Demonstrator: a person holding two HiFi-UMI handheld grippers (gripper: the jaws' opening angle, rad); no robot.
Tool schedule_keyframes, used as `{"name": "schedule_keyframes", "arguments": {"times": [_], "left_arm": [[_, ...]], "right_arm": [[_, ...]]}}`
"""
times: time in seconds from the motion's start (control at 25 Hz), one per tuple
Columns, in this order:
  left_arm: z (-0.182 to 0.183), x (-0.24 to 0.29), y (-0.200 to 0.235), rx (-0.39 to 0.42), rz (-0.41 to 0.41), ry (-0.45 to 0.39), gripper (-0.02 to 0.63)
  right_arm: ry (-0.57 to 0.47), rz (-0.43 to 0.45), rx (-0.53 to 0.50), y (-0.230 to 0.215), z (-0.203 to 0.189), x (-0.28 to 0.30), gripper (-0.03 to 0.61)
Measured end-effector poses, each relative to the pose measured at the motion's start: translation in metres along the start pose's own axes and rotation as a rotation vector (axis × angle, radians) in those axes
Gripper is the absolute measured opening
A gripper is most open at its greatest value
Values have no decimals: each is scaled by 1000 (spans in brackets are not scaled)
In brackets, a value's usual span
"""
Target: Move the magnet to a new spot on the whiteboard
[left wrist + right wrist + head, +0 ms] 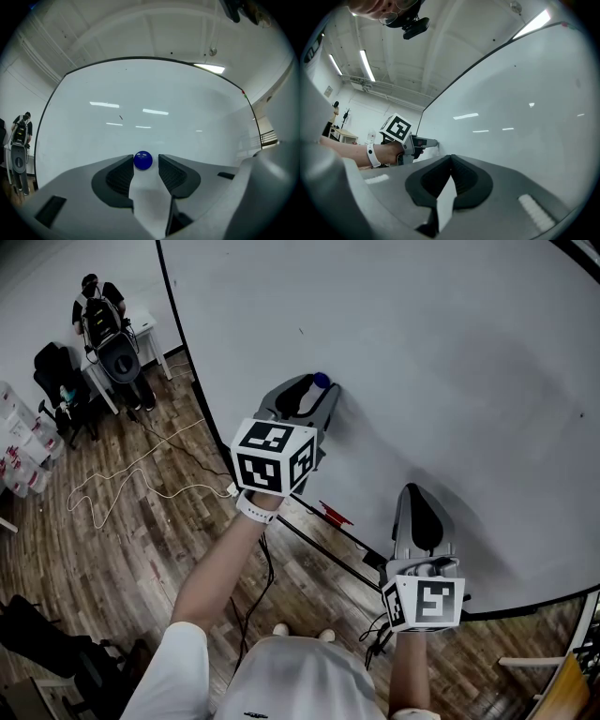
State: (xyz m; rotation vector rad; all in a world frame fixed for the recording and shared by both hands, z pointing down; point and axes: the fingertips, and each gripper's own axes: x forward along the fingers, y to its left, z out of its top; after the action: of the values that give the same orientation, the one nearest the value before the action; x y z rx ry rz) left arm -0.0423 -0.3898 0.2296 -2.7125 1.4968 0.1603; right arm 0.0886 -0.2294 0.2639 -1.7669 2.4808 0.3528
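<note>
Left hand-held gripper [146, 163] is up against the whiteboard [140, 103], jaws apart. The magnet [143, 160] sticks to the board between the tips, right pad clear of it. Likely release or pre-grip — next, close squarely or back straight off. Right hand-held gripper [451, 158] is closed, empty, near the board's lower edge.

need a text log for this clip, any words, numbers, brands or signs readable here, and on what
No word, number or brand can be read in any view.
Left marker cube: black-and-white square pattern, no letters.
Right marker cube: the same kind of pattern, no letters.
Whiteboard: nothing written, only tiny dark specks.
Shirt: small dark print at its lower edge, too small to read.
Wall sign: too small to read.
</note>
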Motion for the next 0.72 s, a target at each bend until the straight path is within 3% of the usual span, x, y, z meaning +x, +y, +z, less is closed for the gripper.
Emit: {"name": "schedule_keyframes", "arguments": {"times": [0.36,0.72], "left_arm": [[-8,-23,-7,31,37,14,150],[-34,-75,-12,31,91,37,78]], "right_arm": [[2,8,7,5,1,-8,0],[0,40,24,18,1,-18,-1]]}}
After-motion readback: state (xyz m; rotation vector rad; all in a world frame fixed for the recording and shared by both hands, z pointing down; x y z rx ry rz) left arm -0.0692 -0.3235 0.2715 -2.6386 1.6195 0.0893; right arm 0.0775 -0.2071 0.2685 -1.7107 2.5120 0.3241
